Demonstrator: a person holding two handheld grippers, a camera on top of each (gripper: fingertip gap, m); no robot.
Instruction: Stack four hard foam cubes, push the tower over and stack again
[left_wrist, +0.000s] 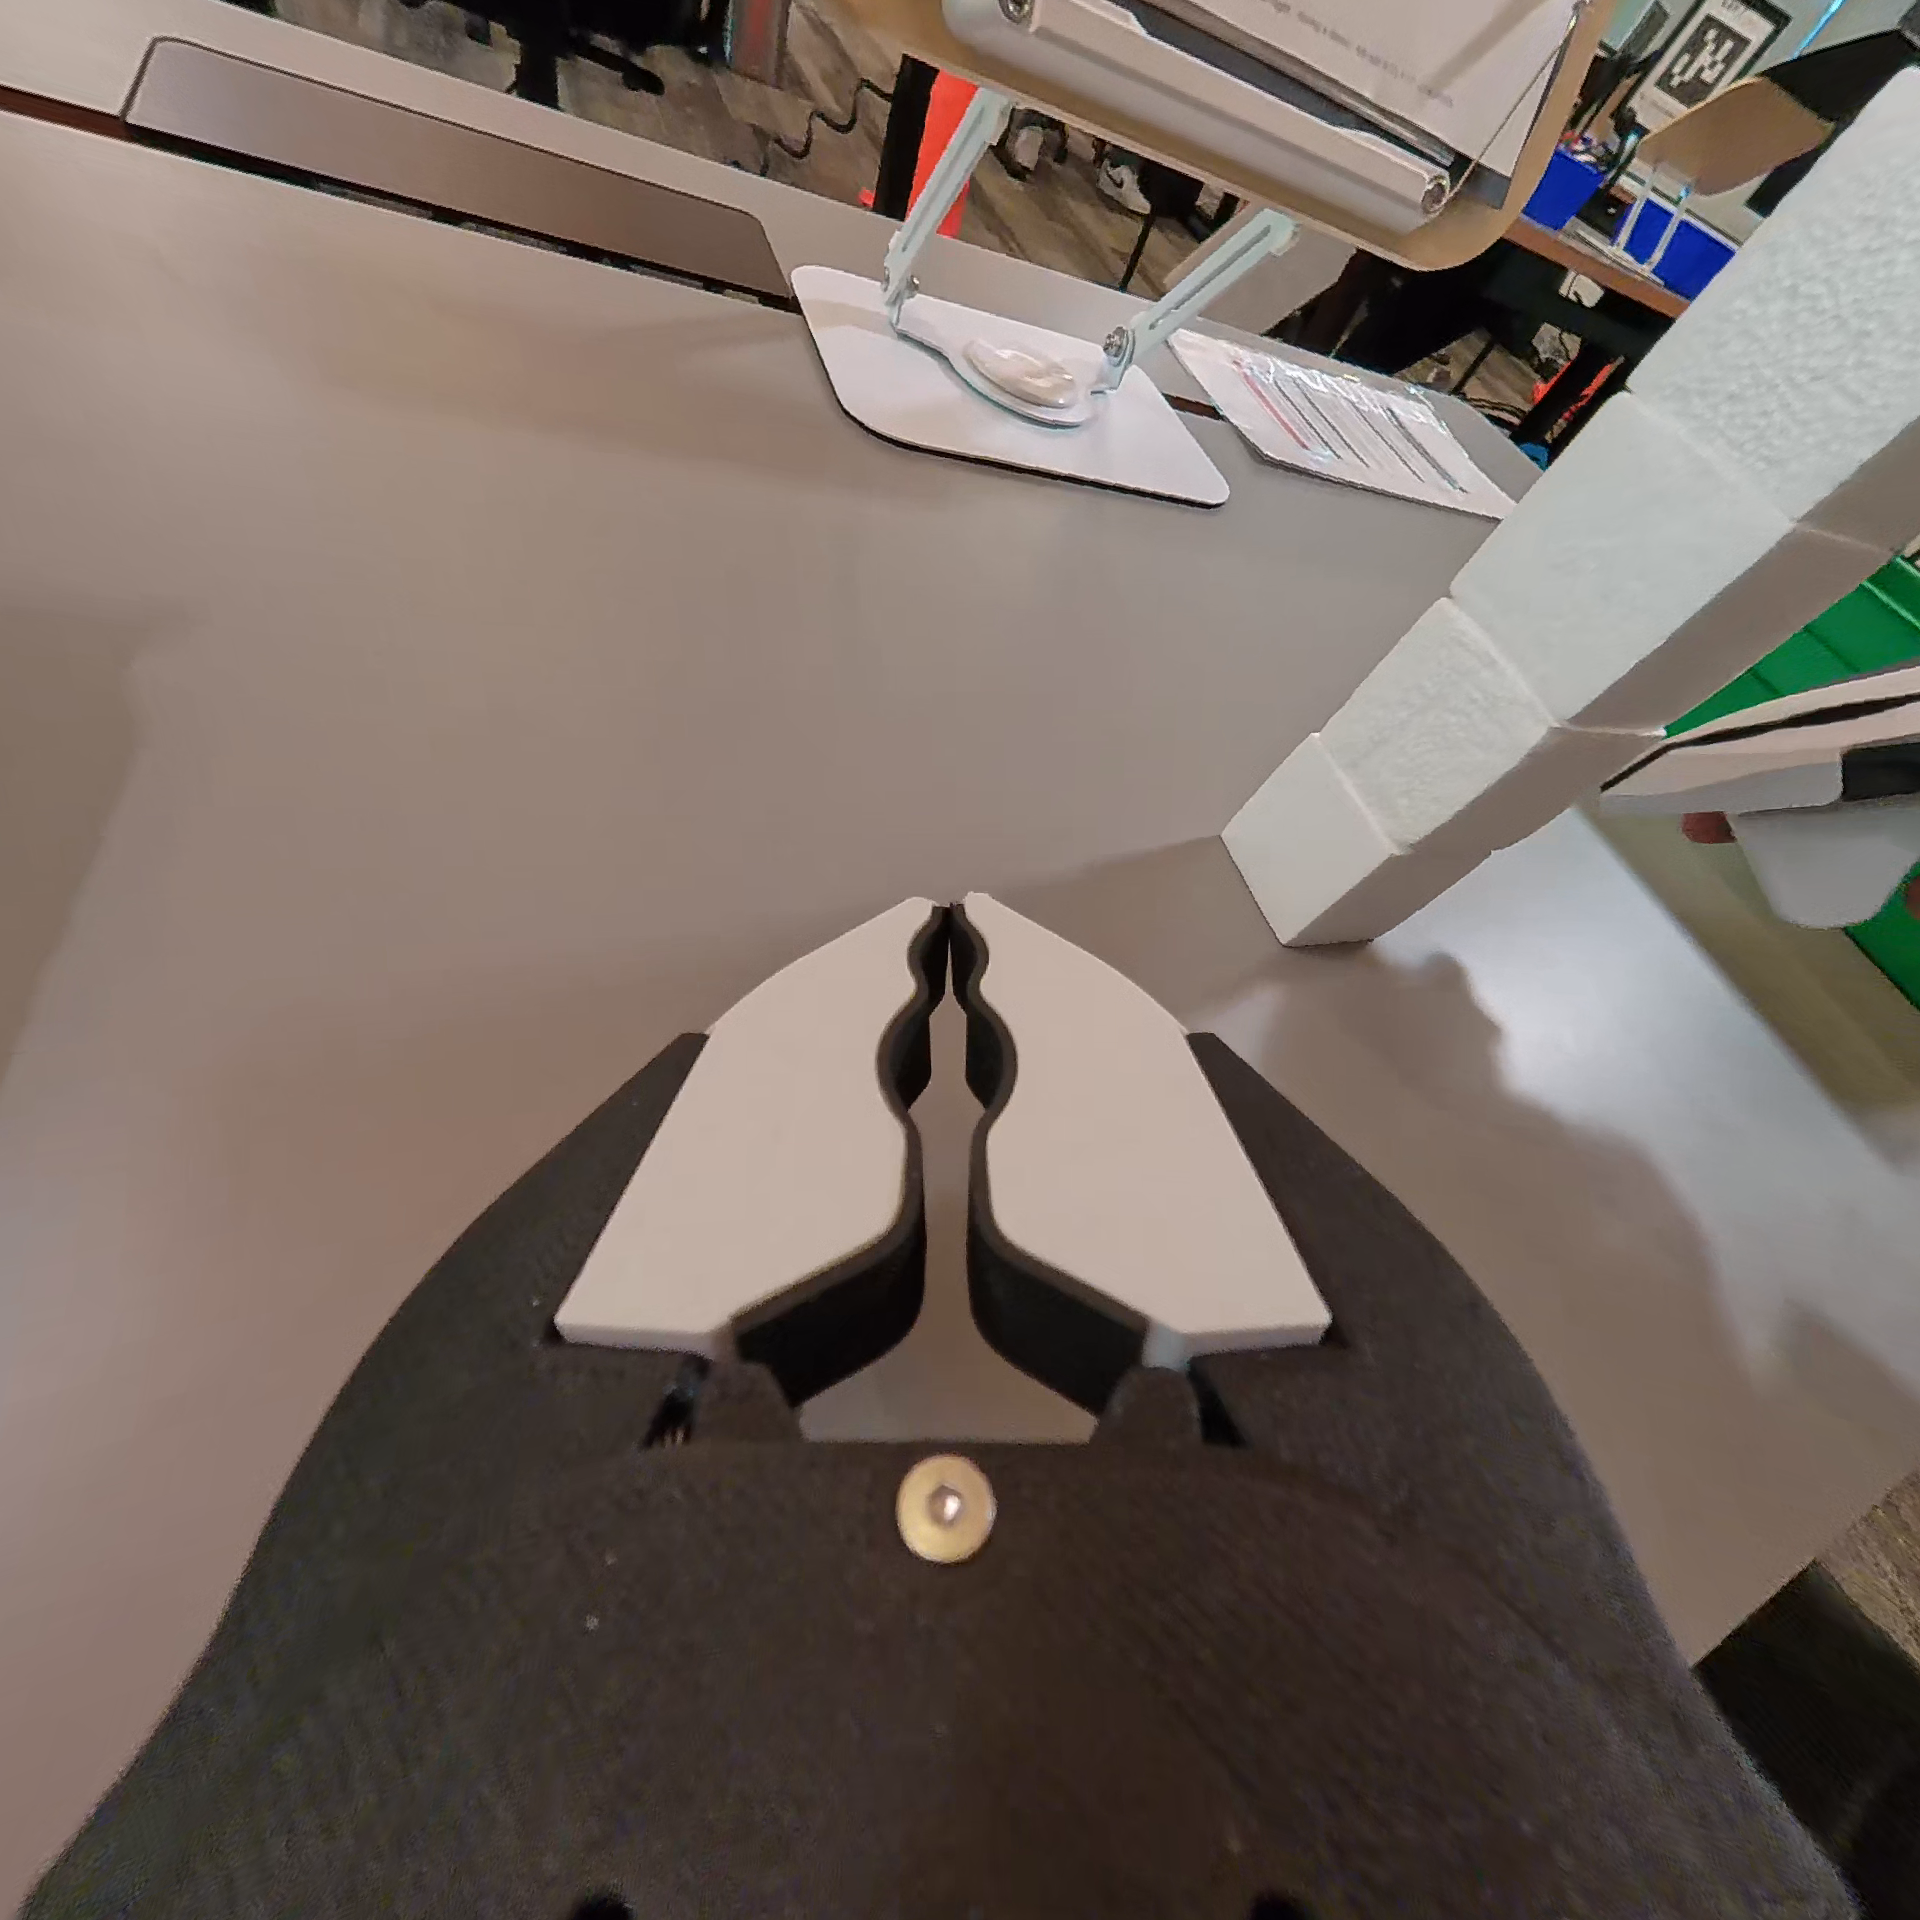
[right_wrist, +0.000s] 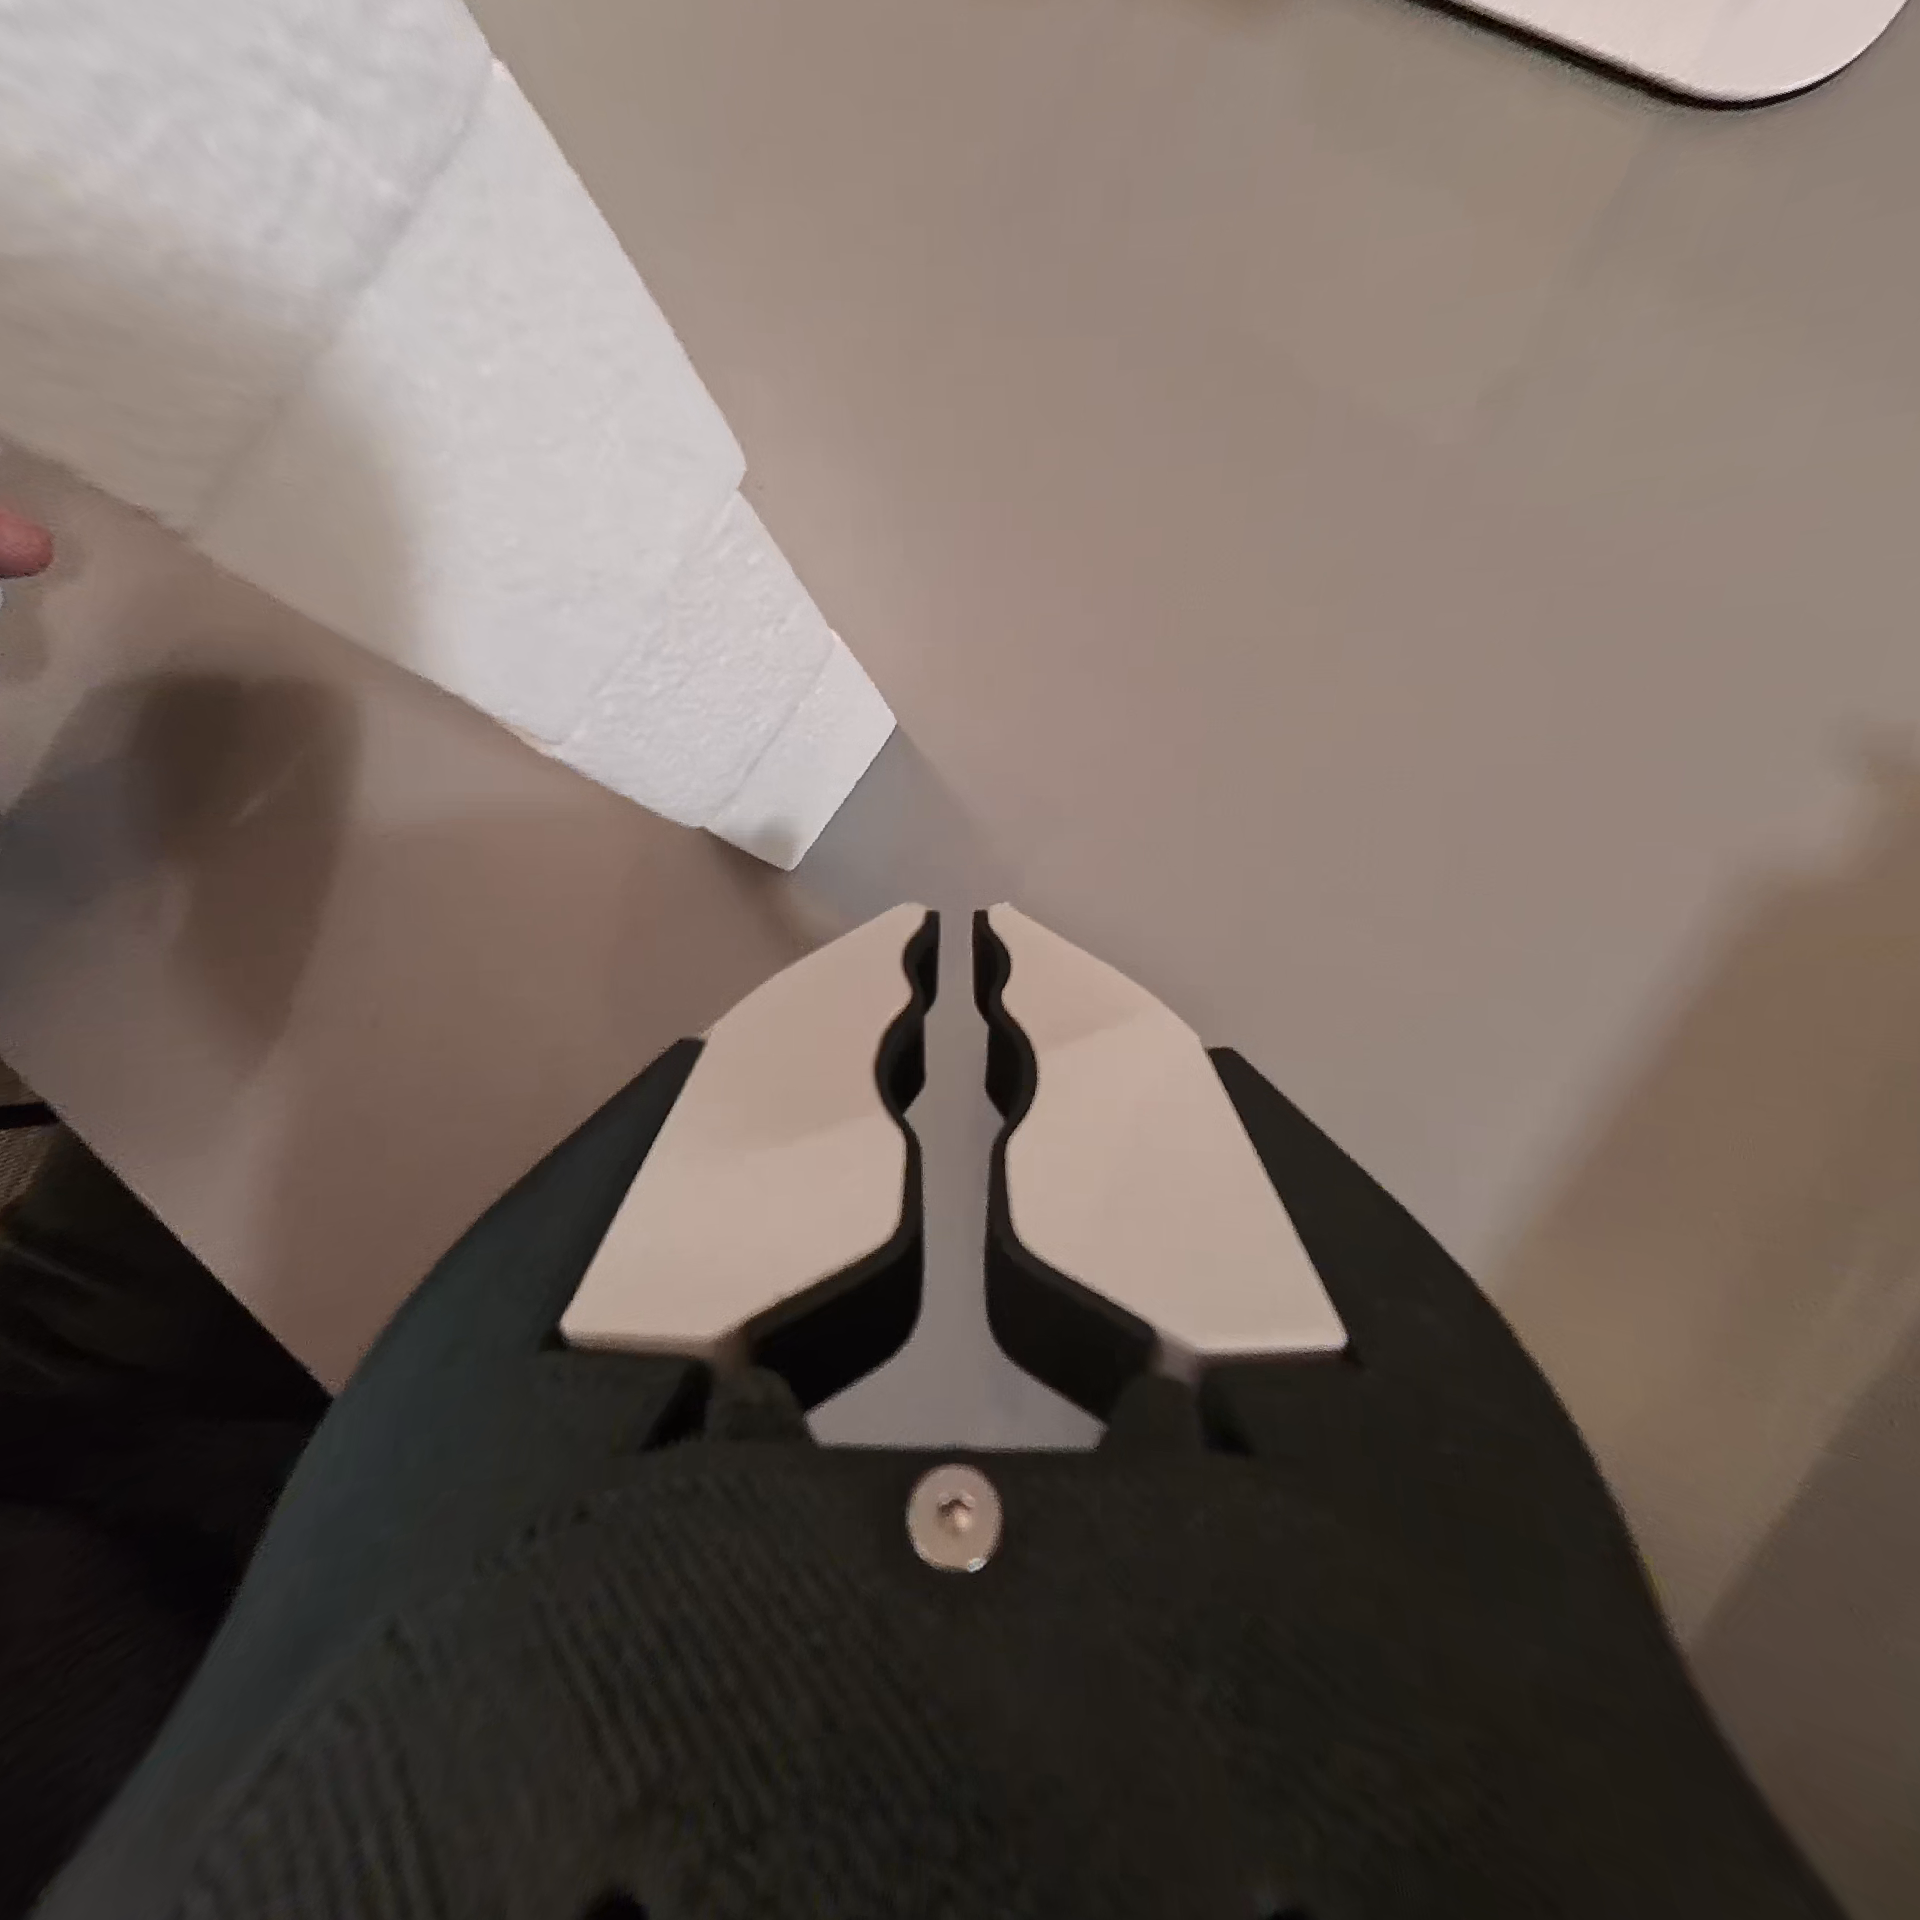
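The left gripper (left_wrist: 951, 912) hovers over the bare grey table (left_wrist: 520, 675), its fingers together and empty. To its right a white stepped foam block (left_wrist: 1507, 707) leans with its near corner on the table. The right gripper (right_wrist: 956, 914) sits just beside that corner, fingers nearly together with a thin slit between, holding nothing. Far off stands a white tilted stand (left_wrist: 997, 384).
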